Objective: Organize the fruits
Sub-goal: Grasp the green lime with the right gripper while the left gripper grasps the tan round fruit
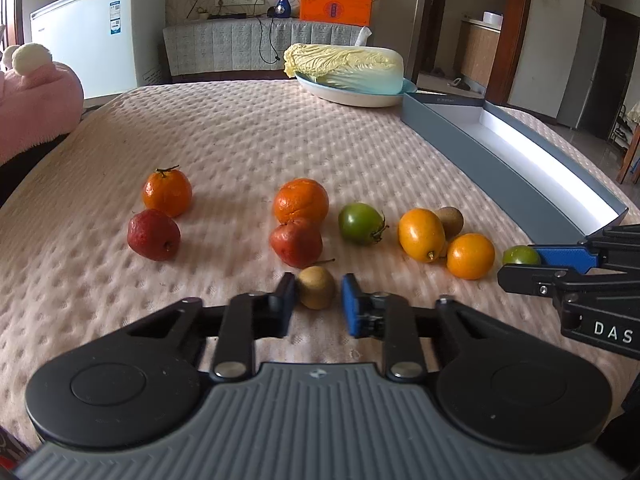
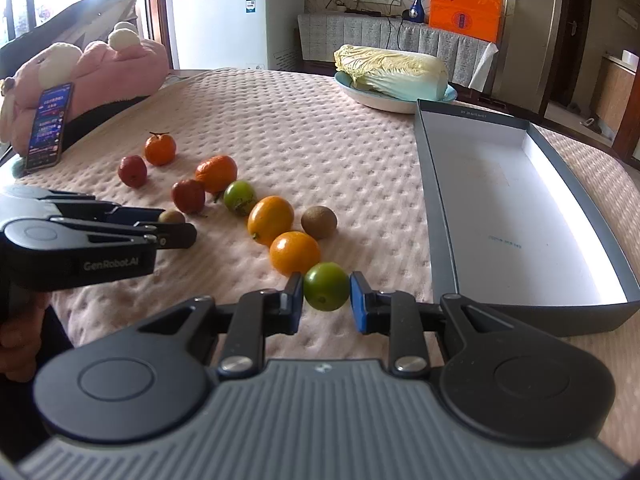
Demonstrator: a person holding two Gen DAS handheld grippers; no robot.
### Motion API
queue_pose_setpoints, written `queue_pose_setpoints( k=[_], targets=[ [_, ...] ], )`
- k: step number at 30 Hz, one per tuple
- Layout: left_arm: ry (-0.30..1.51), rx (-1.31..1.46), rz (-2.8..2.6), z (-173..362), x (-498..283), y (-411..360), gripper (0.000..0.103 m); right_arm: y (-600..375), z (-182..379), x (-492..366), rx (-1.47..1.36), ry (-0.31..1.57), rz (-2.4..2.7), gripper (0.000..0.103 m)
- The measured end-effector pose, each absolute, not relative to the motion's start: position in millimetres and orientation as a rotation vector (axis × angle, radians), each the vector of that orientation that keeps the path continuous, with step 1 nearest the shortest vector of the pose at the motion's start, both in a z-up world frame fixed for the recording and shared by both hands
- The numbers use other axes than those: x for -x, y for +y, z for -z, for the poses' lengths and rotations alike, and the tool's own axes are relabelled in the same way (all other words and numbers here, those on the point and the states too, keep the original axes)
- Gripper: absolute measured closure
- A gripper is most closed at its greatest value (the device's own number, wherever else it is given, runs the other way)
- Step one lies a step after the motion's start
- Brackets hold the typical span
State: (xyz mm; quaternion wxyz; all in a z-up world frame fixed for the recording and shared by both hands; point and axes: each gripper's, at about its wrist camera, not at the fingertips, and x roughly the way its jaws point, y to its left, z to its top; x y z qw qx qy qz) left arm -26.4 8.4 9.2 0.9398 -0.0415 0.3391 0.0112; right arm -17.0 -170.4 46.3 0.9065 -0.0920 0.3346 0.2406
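Left gripper [image 1: 318, 294]: jaws closed in on the near kiwi [image 1: 317, 287], left pad on its skin, blue pad at its other side. Kiwi sits on the pink quilted cover [image 1: 248, 132].

Right gripper [image 2: 326, 288]: jaws pinched onto the small green fruit [image 2: 326, 286], a pad on each flank, fruit resting on the cover.

Landmark = grey box lid [image 2: 516, 216], open side up, white inside, nothing in it. Everything else placed against it:
- small green fruit: nearest fruit to the lid, off its near left corner.
- two yellow-orange fruits [image 2: 295, 252] [image 2: 270, 219]: just left of the lid, stacked diagonally away from the green one, touching or nearly so.
- second kiwi [image 2: 319, 222]: between those and the lid's left wall.
- green tomato [image 2: 239, 197]: further left of the lid.
- mandarin [image 2: 216, 173] and red fruit [image 2: 188, 196]: beyond the tomato, side by side.
- second red fruit [image 2: 132, 171] and stemmed mandarin [image 2: 160, 149]: farthest left pair, well apart from the lid.
- near kiwi: well left of the lid, in front of the nearer red fruit.
- plate [image 2: 372, 98] with napa cabbage [image 2: 390, 68]: just past the lid's far end.
- phone [image 2: 48, 126] leaning on a pink plush [image 2: 100, 68]: far-left edge of the cover, opposite side from the lid.
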Motion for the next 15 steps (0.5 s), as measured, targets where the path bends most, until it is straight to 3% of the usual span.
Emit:
queue_pose_setpoints(
  k=[15],
  targets=[
    [0.668, 0.093, -0.005, -22.0, 32.3, 2.3, 0.078, -165.9, -68.2, 22.2, 0.203, 0.640, -0.563, 0.075]
  ],
)
